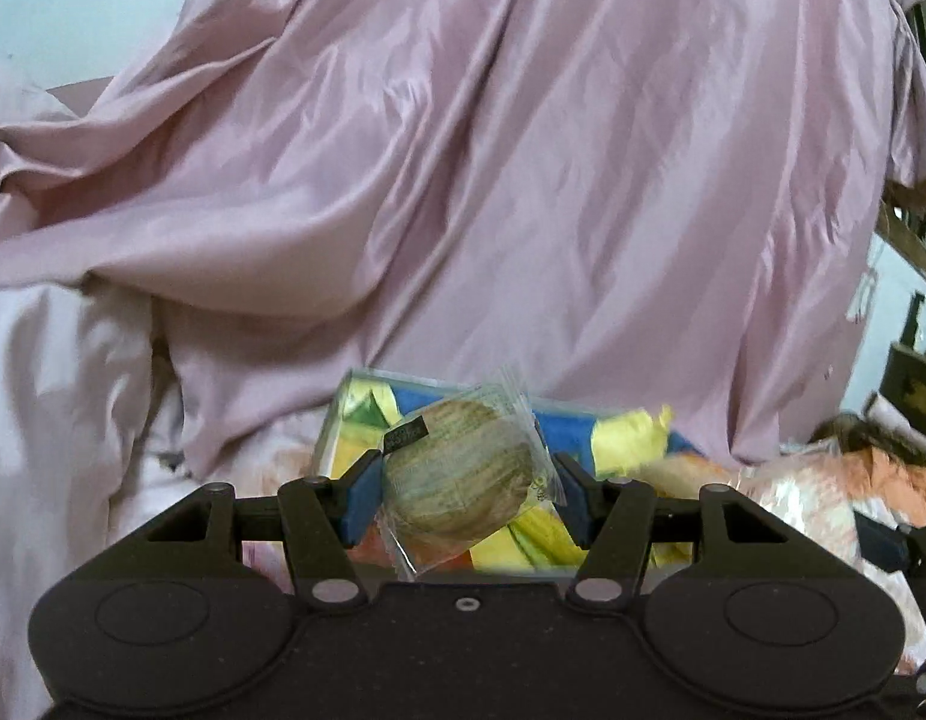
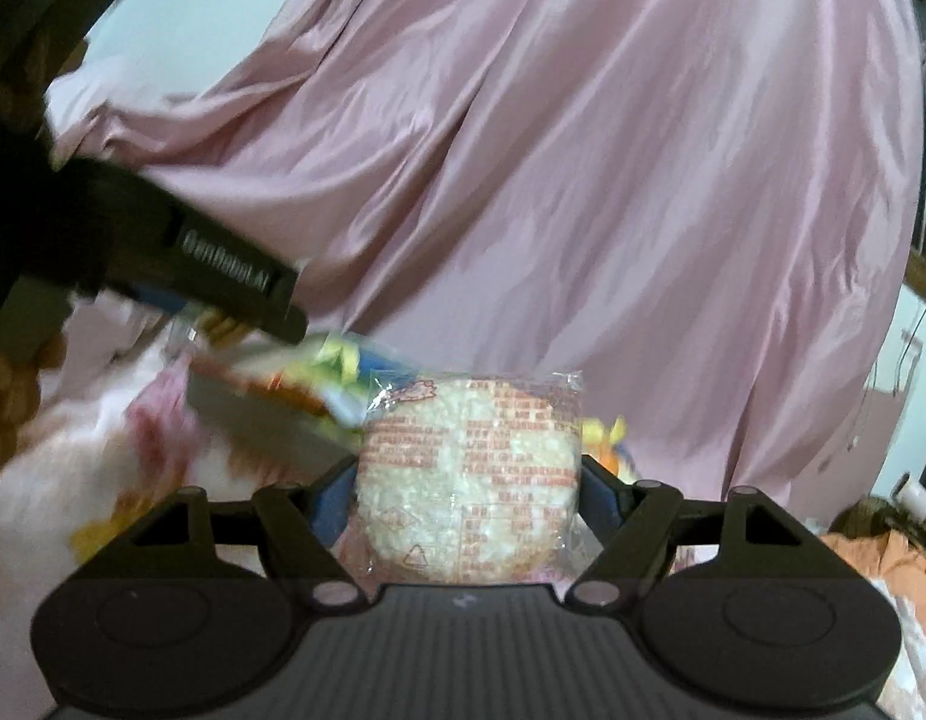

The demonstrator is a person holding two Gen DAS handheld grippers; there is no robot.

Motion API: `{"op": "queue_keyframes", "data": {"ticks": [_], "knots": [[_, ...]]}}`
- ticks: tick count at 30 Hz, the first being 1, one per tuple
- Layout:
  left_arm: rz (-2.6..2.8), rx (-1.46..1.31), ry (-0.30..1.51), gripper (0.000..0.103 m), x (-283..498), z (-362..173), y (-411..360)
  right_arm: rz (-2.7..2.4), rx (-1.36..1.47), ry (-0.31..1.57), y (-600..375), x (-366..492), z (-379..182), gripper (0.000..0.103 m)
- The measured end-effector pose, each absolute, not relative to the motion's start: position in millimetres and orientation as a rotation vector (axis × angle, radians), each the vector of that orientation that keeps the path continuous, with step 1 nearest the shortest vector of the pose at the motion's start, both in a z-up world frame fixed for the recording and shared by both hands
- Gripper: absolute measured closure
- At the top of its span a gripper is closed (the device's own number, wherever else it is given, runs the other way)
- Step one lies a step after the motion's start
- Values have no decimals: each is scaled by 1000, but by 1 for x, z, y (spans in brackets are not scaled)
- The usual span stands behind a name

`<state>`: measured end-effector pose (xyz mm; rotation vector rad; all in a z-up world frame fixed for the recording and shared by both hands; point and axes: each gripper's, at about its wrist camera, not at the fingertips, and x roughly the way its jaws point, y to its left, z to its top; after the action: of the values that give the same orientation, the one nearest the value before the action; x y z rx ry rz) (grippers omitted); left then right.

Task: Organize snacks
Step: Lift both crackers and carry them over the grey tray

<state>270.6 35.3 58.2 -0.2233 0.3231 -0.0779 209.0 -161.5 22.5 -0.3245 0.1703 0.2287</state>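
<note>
pink sheet: fills everything ahead in both views; loose folds, could snag a finger or swallow a dropped pack.
clear box: colourful snacks inside, just beyond and below both loads; near rim the edge to clear, could catch a wrapper tail.
open room: tight. Both tools close over the same box; left gripper's body crosses the right view at upper left. Collision risk if both go down together.
right gripper: jaws clamped on rice cracker, wrapped, held clear of the bed. Brittle; too much squeeze may crack it.
left gripper: jaws closed on round cake, tilted in clear wrapper; slick film, may twist or slip.
</note>
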Motion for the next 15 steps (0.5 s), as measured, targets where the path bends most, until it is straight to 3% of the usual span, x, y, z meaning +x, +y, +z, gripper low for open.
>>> {"op": "queue_keyframes", "data": {"ticks": [15], "knots": [[-74, -258, 290, 42, 327, 37, 66, 212, -261, 75, -98, 271, 29, 24]]}}
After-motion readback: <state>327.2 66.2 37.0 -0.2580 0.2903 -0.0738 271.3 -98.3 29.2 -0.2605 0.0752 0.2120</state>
